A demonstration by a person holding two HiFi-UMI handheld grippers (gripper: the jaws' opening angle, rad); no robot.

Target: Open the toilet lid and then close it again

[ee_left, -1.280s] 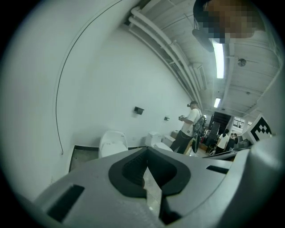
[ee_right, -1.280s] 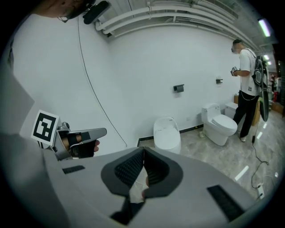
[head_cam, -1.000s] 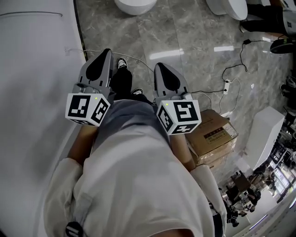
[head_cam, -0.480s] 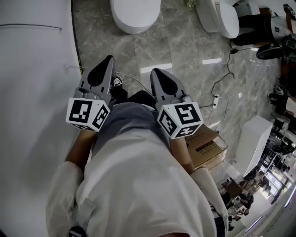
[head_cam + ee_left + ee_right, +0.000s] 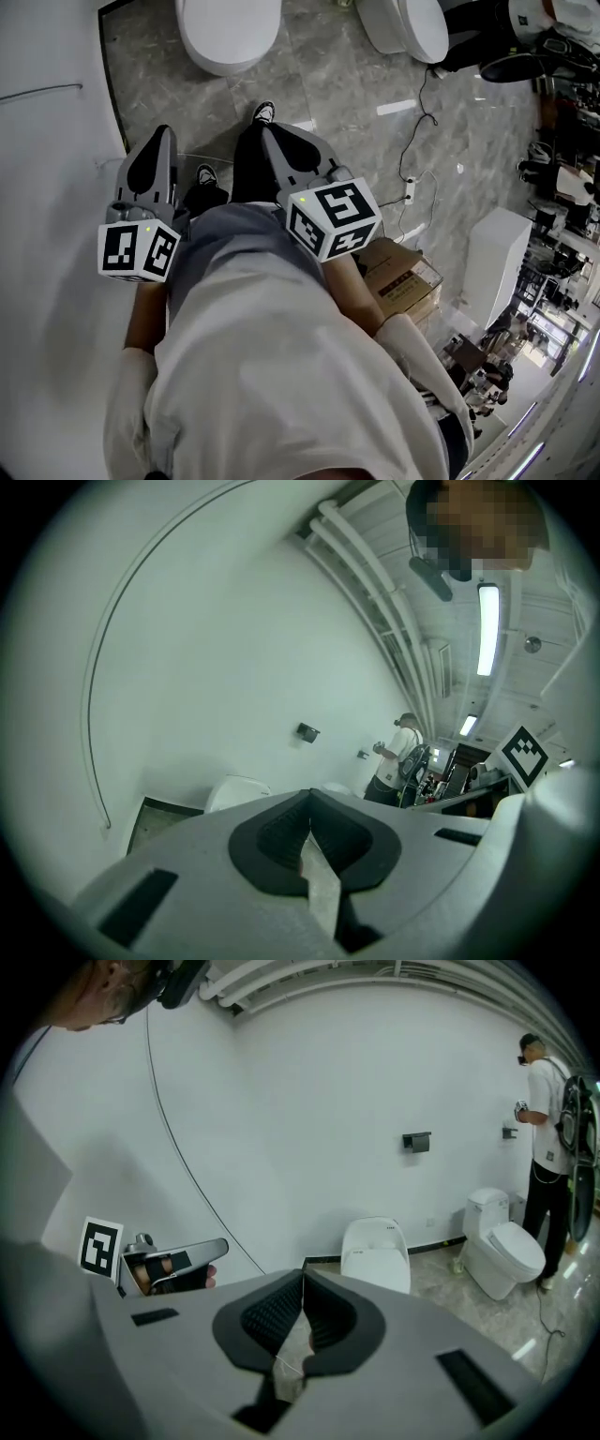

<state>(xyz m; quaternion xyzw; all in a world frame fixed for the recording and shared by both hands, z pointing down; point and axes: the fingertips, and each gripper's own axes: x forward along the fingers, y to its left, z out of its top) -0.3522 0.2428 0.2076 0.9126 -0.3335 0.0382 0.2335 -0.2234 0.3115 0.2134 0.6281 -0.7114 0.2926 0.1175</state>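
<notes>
Both claws are closed on nothing: the left claw [image 5: 161, 139] and right claw [image 5: 272, 137] each have their jaws pressed together at the tip. They are carried low in front of the person's body, side by side and aimed forward, which reads as a walking-up posture rather than a working one. The toilet [image 5: 375, 1260] stands ahead against the white wall [image 5: 309, 1101], well apart from both claws, its lid [image 5: 230, 28] down. Nothing has been touched yet, so the opening step seems not begun. A second toilet [image 5: 502, 1246] stands further right on the marble floor [image 5: 328, 84]; the nearer one, straight ahead, looks the likely target.
</notes>
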